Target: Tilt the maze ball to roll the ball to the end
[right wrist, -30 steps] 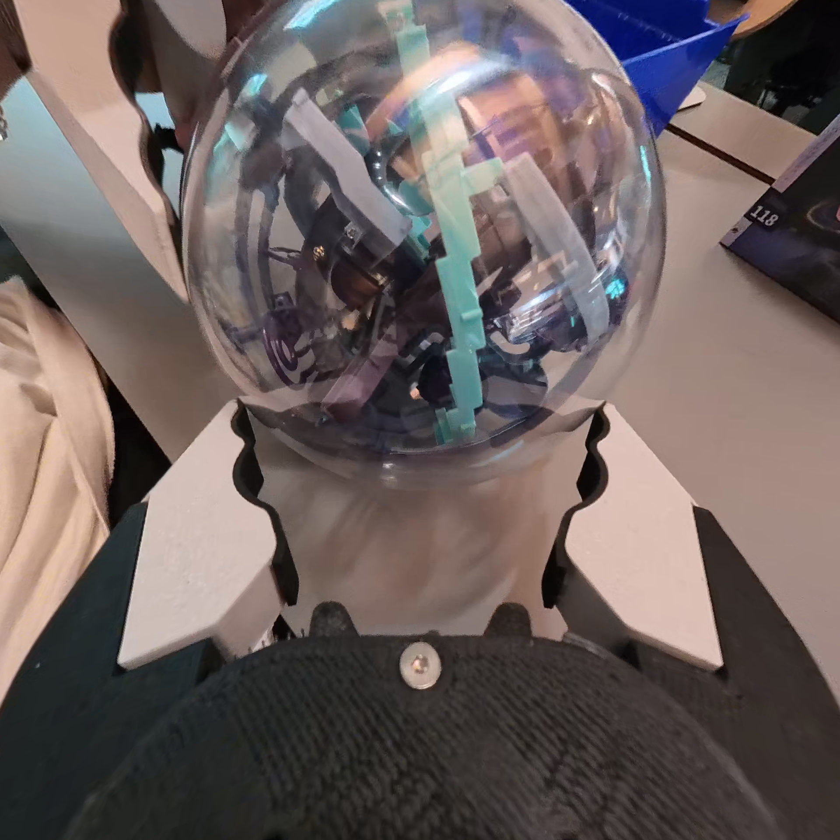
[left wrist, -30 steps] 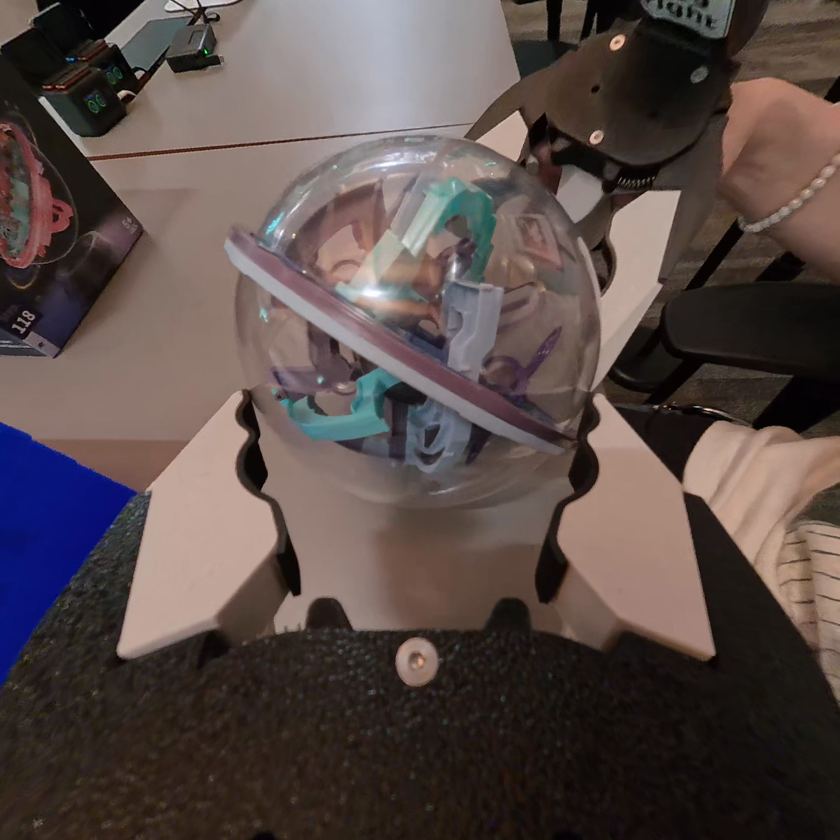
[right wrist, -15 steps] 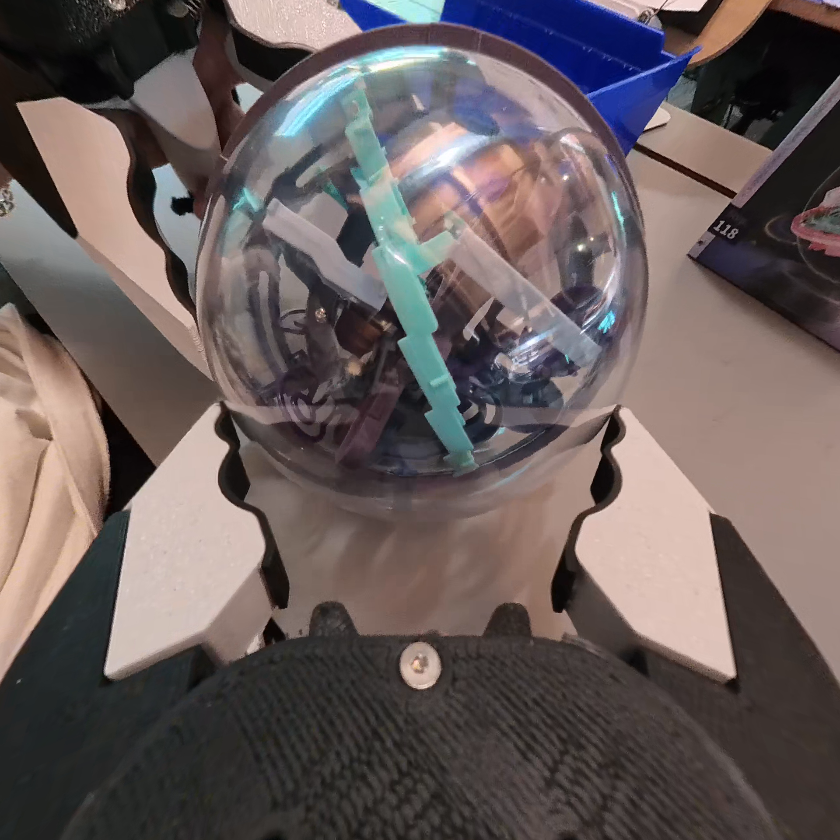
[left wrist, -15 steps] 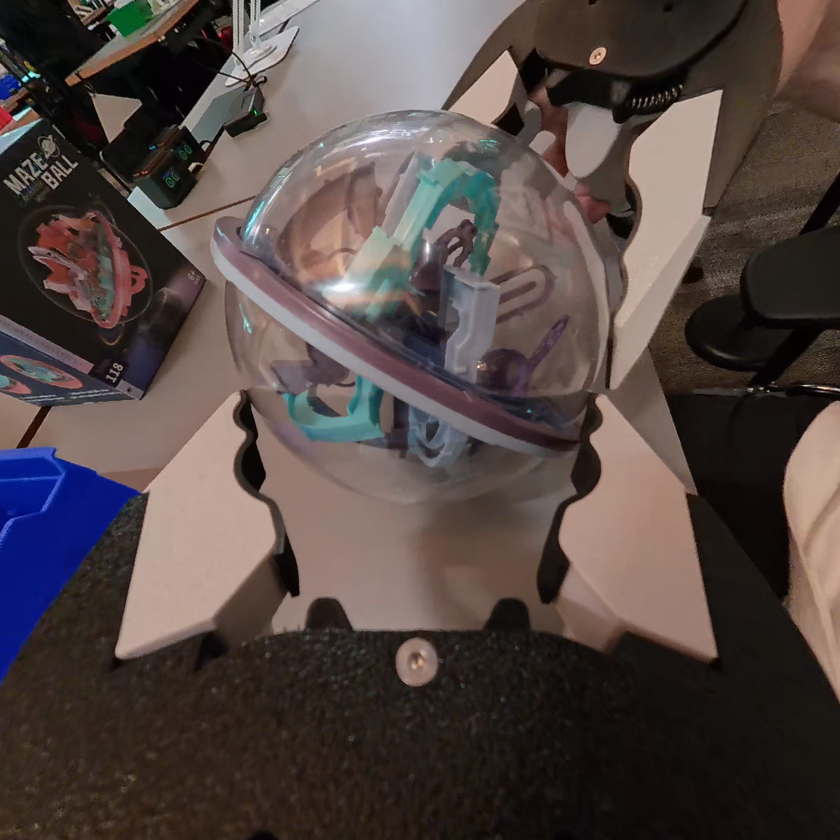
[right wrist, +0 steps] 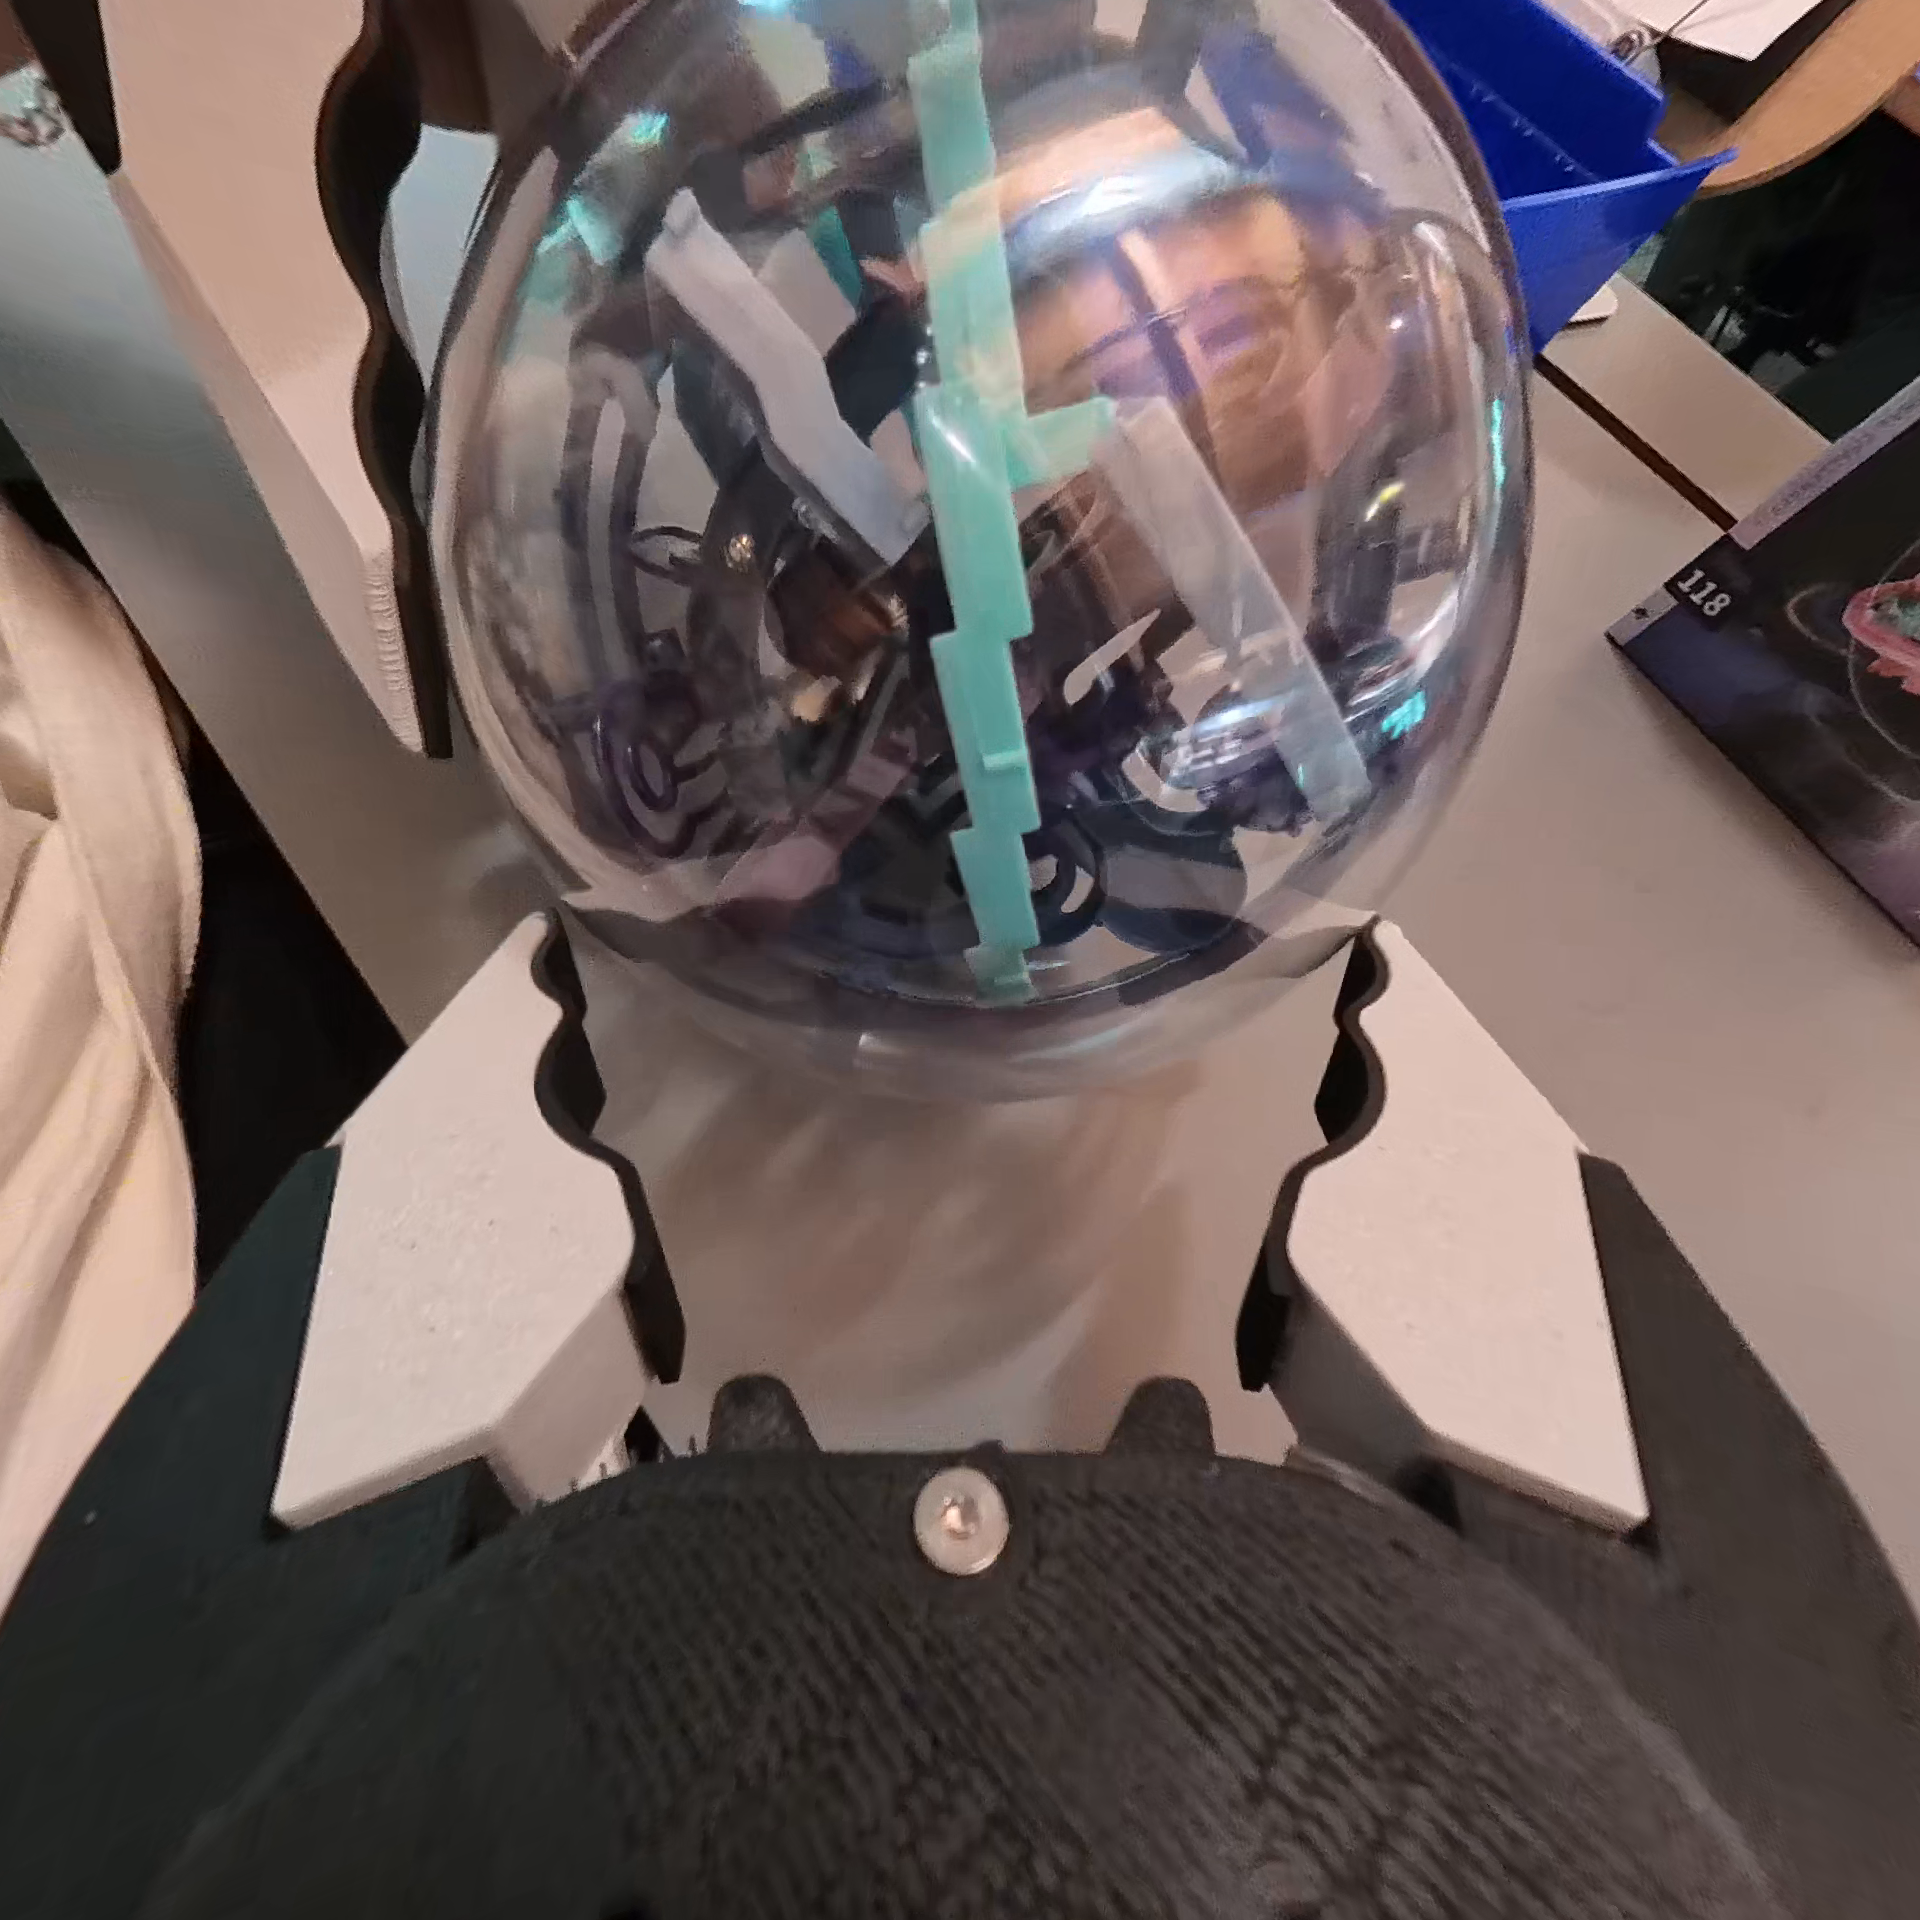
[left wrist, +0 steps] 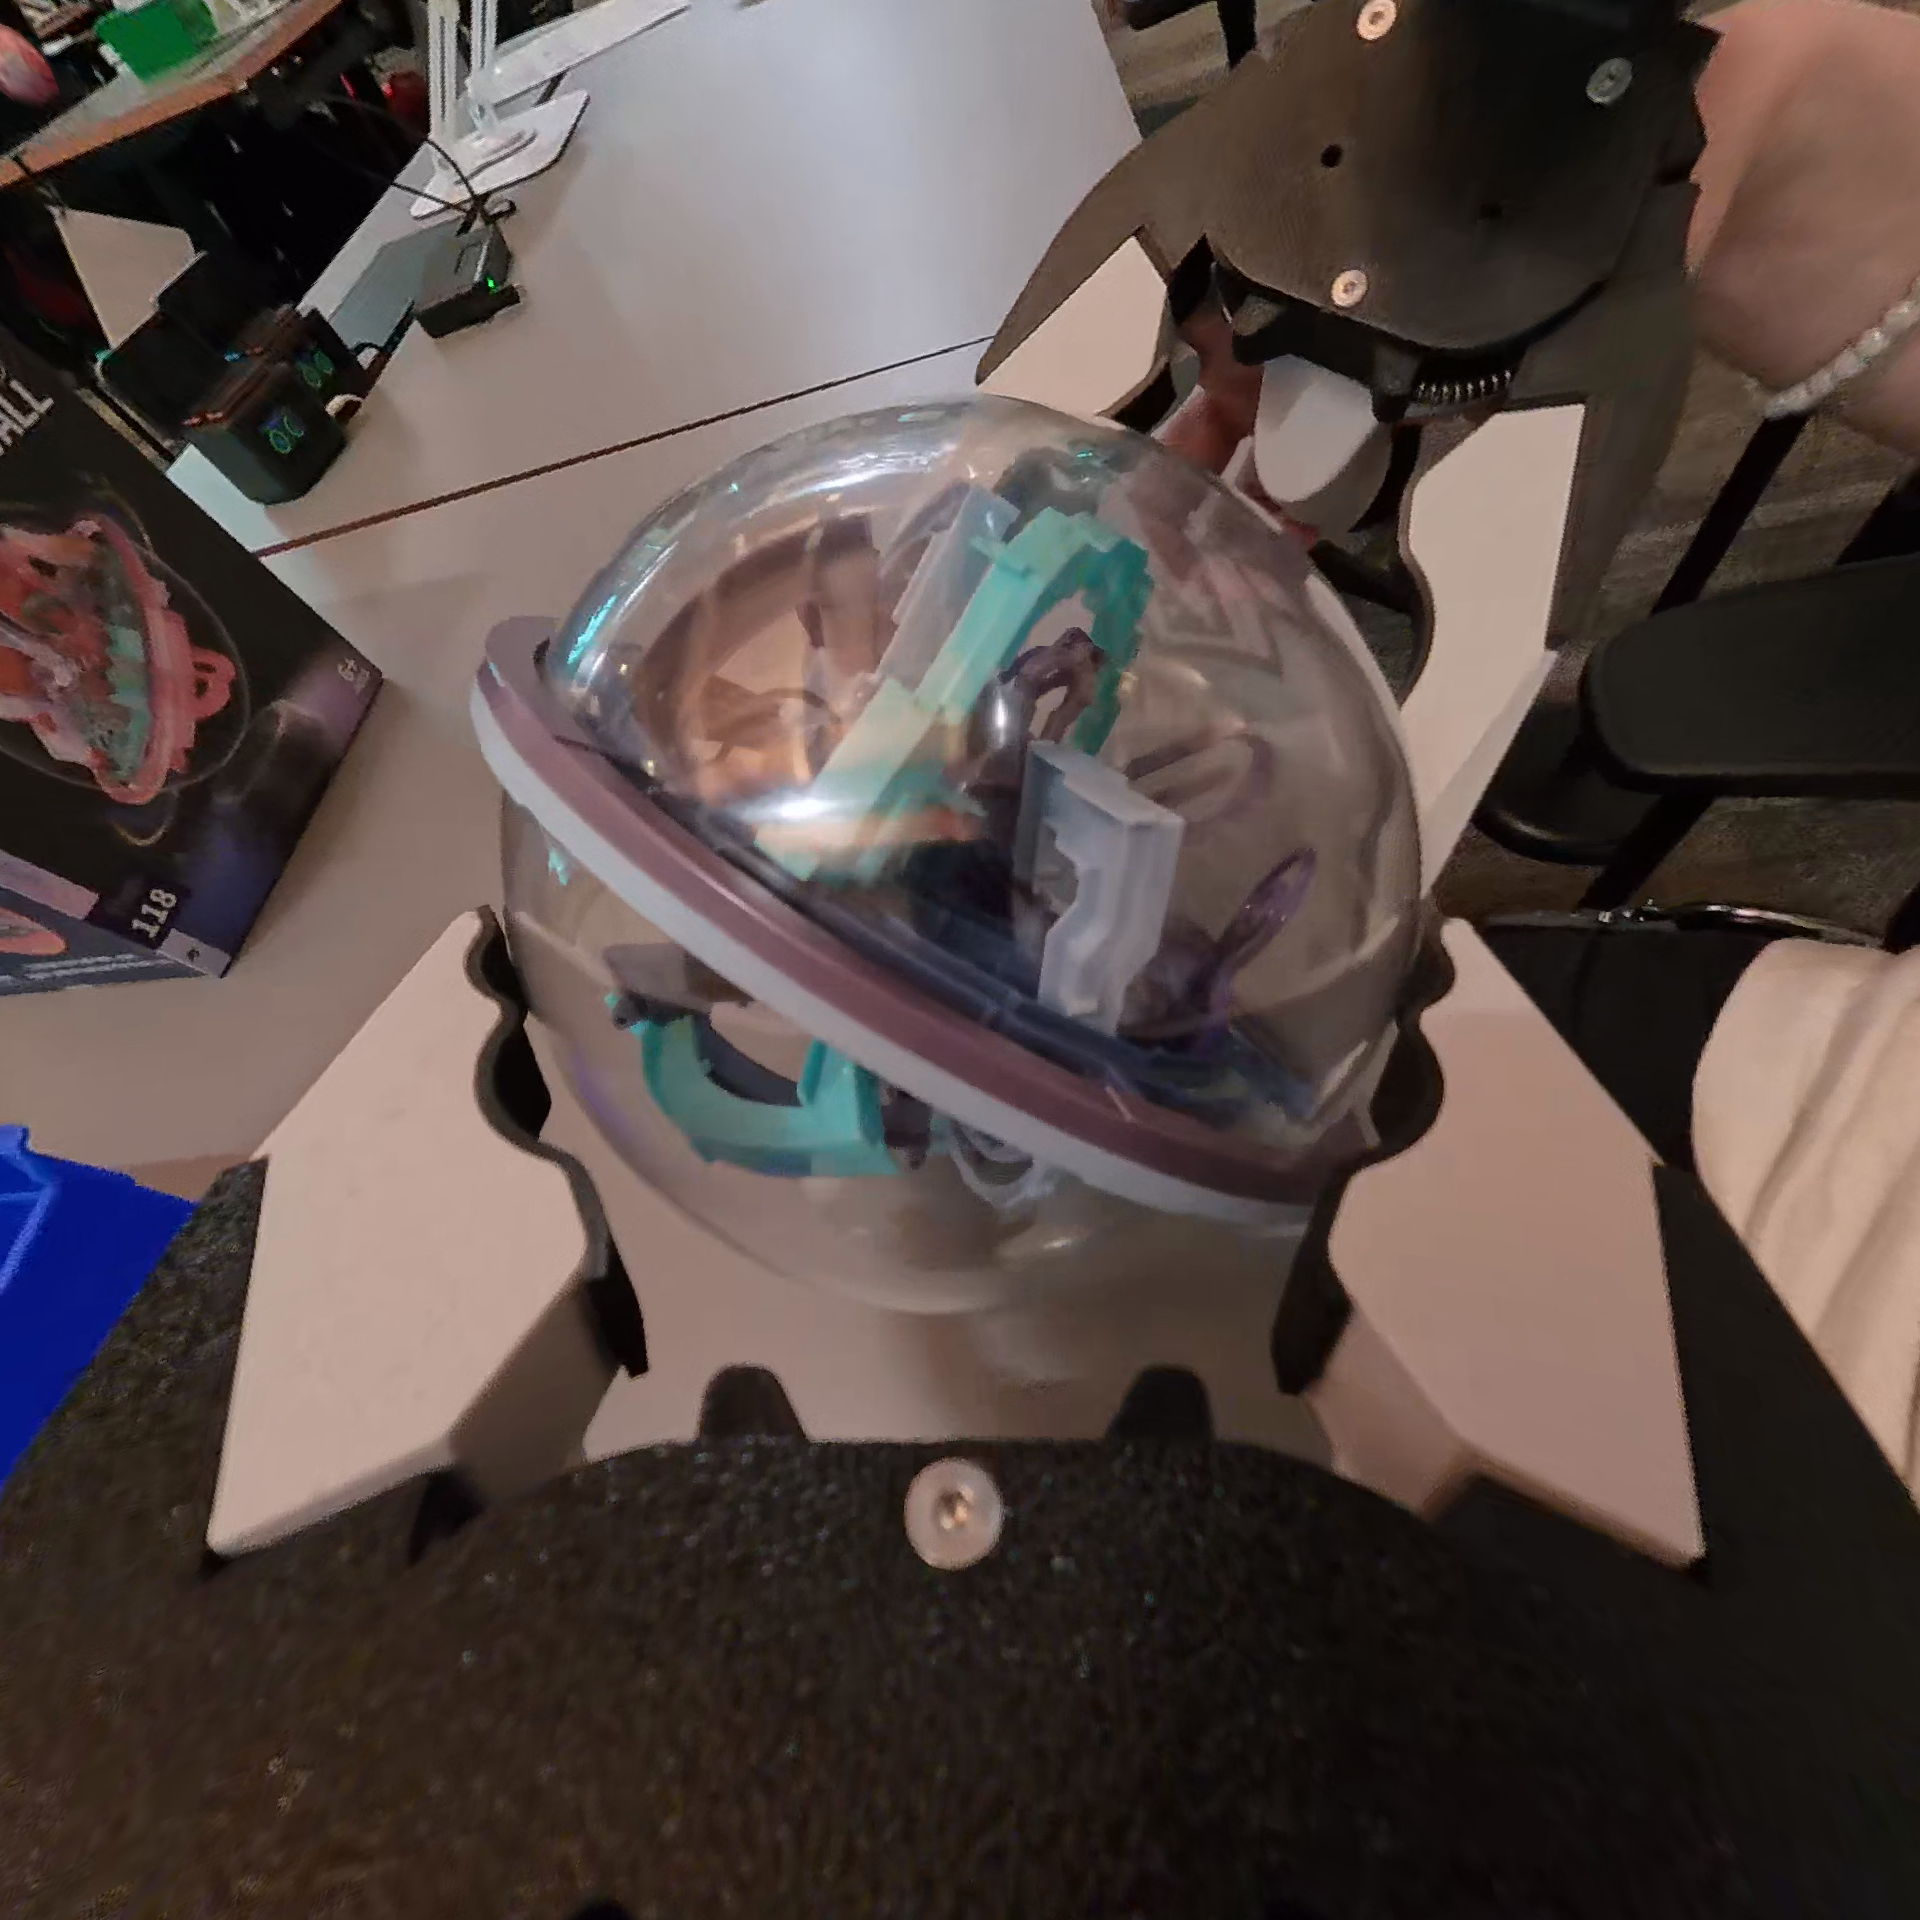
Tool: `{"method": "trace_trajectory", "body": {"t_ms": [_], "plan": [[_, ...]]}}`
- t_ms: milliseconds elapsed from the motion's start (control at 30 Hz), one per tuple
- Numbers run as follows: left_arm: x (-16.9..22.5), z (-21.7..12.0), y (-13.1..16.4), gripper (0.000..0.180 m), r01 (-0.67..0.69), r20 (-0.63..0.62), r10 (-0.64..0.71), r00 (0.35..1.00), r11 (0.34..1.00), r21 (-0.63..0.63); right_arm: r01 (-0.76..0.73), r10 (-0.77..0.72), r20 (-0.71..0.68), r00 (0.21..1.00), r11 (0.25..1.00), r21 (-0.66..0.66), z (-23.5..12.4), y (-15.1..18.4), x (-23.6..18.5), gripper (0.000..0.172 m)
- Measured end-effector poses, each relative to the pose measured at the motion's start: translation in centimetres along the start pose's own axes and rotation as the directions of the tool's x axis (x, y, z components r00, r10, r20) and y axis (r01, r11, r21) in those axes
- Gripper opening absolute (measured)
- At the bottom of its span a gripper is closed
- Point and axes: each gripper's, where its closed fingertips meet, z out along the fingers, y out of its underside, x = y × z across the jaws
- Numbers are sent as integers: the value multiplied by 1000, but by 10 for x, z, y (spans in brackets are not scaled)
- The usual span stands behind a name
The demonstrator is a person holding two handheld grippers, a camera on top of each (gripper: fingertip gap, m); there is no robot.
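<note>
The maze ball (left wrist: 956,862) is a clear sphere with teal, grey and purple tracks inside; its purple-and-white equator band tilts down to the right.

Pale table (left wrist: 790,208) bears dark box (left wrist: 156,748).

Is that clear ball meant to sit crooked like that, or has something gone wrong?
Nothing looks broken. The maze ball is held off the table between both grippers' fingers, and its purple rim slants down to the right.
</note>
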Motion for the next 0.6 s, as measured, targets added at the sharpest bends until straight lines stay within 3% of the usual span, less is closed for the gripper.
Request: {"method": "trace_trajectory", "body": {"t_ms": [233,400,600], "plan": [[9,6,-1,158,-131,16,132,991,991,-39,-201,180,117,977,958,205,-13,-38,2,150],[8,9,-3,158,-132,31,133,991,991,-29,-181,168,96,981,972,151,-9,-36,4,157],[9,8,-1,157,-155,44,155,987,988,-12,-158,141,98,985,969,192,-9,-37,3,157]]}}
